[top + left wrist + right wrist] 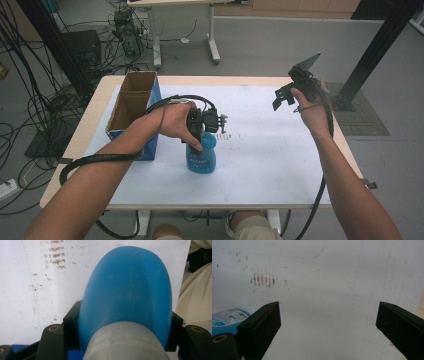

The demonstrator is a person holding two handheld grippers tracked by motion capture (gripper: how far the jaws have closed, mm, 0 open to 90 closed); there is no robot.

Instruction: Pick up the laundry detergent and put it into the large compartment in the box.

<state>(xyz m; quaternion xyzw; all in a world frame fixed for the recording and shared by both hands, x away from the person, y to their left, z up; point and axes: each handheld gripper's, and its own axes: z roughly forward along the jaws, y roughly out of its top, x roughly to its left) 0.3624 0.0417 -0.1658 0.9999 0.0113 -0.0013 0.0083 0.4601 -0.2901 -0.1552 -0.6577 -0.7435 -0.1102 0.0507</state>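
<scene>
A blue bottle (202, 156) is seen standing upright near the front middle of a white-covered table (270, 165). Its upper part is pinched between the jaws of the left gripper (199, 131), held from above. Farther right, the right gripper (295, 90) is held raised over the table's right side, its jaws spread wide with nothing between them. At the far left, an open cardboard box (134, 107) is set.
</scene>
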